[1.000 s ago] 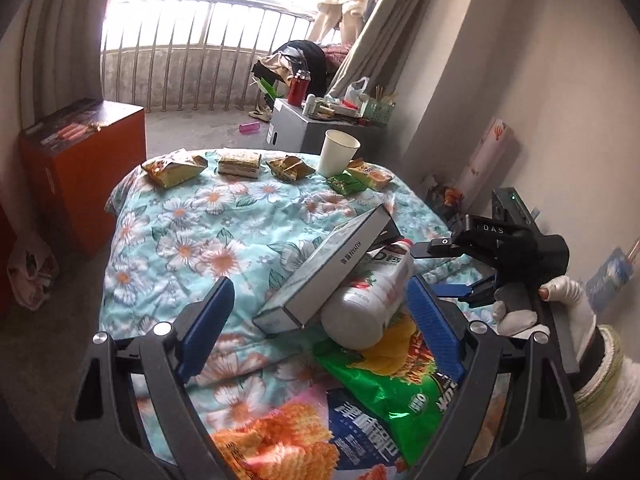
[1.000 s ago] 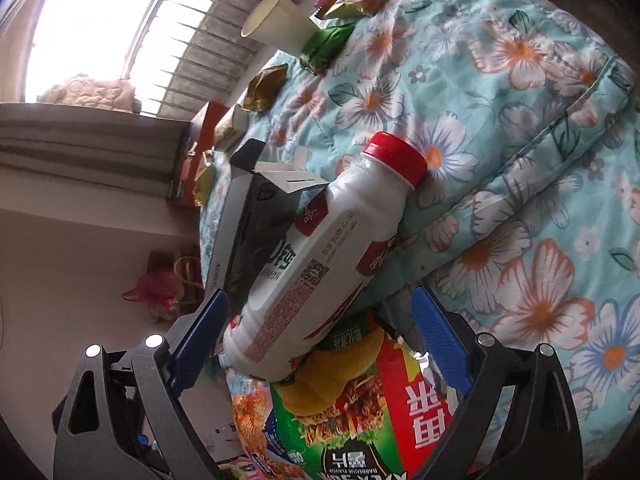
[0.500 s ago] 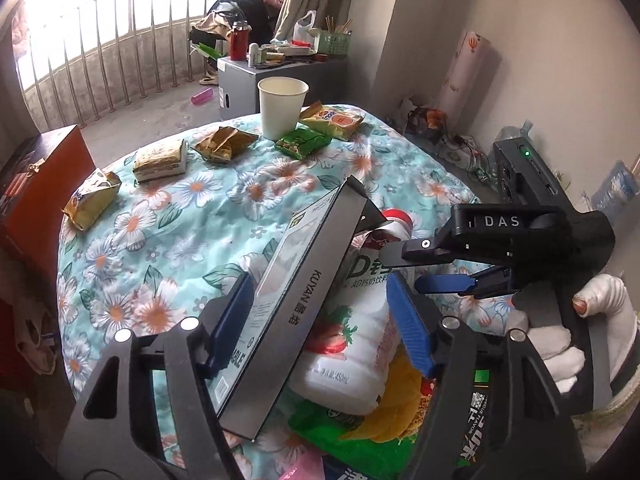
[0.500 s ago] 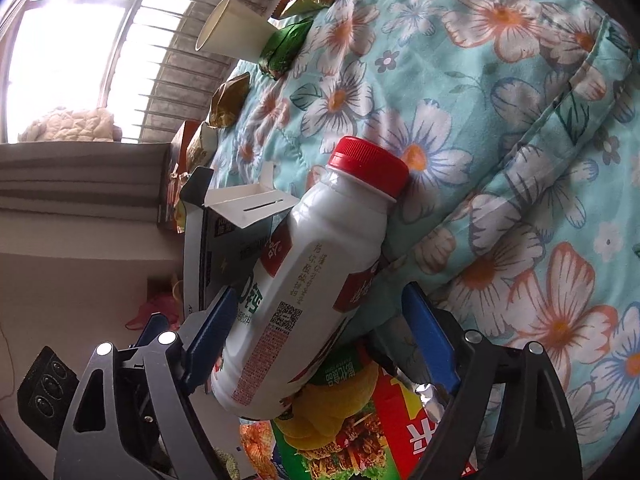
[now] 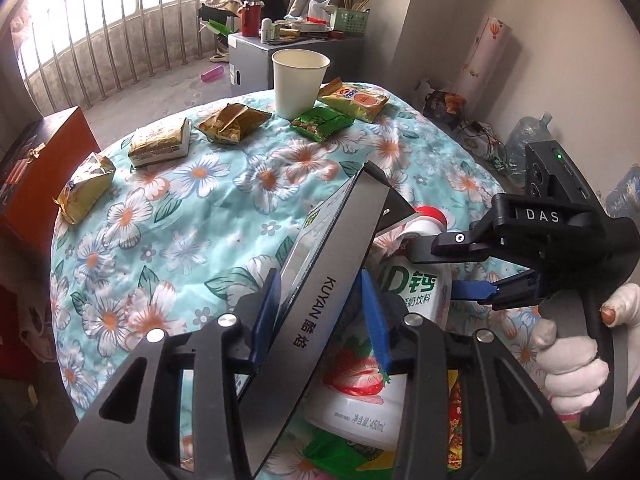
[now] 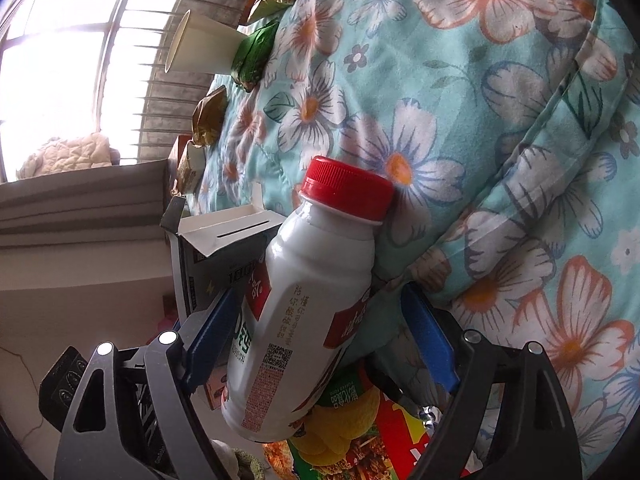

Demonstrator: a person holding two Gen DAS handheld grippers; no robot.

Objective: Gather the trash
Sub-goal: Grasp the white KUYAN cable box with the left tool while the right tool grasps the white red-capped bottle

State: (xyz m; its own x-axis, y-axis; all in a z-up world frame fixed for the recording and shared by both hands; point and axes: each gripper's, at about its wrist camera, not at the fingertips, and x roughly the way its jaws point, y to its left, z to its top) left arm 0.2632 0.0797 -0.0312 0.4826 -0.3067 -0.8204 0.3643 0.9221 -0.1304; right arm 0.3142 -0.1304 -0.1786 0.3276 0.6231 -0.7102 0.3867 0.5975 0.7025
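Observation:
A long grey cardboard box (image 5: 344,232) leans tilted on a white drink bottle with a red cap (image 6: 312,300). Both lie on snack bags (image 6: 360,432) at the near edge of the flowered cloth (image 5: 200,216). My left gripper (image 5: 320,320) straddles the box and its jaws are closing. The blue pads sit close against the box's two sides, with a thin gap on the right. My right gripper (image 6: 320,336) stands open around the bottle's body, its right pad clear of it. A gloved hand (image 5: 572,360) holds that gripper.
At the far side of the cloth stand a paper cup (image 5: 298,80) and several snack packets (image 5: 160,144). A red cabinet (image 5: 36,160) is on the left. A cluttered grey cabinet (image 5: 256,52) stands behind, and a wall with floor clutter is to the right.
My left gripper has come forward and down over the grey box, and its jaws have narrowed around it. The right gripper has rolled a little and sunk closer around the bottle.

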